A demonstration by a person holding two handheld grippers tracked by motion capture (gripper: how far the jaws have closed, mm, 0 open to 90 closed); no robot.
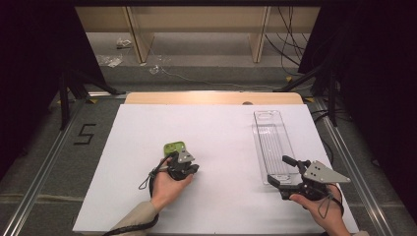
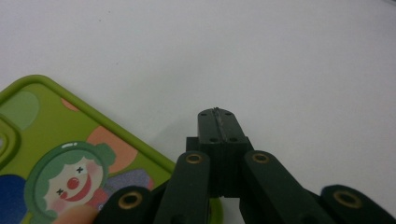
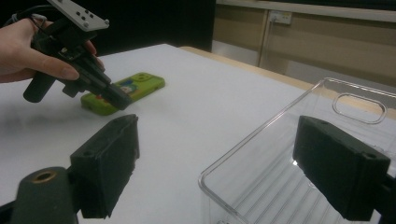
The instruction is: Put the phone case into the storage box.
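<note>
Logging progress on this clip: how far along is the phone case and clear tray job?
Done: nothing is placed yet; the clear tray holds nothing. In hand: the left gripper, jaws shut with nothing between them, sits at the edge of the green phone case, which lies flat on the white table. The right gripper is open, jaws astride the tray's near end. Left: probably grasping and moving the case.

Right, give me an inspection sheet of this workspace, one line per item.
Surface: white sheet over a wooden table.
Job's things: green cartoon phone case lying flat; clear plastic tray, upright.
Clutter: nothing seen on the sheet.
Grippers: left tool shut, empty, tip beside the case's edge; right tool open, straddling the tray's near corner, pads apart from it.
Cables: loose leads on the floor behind.
Surroundings: dark curtains, wooden shelving.
</note>
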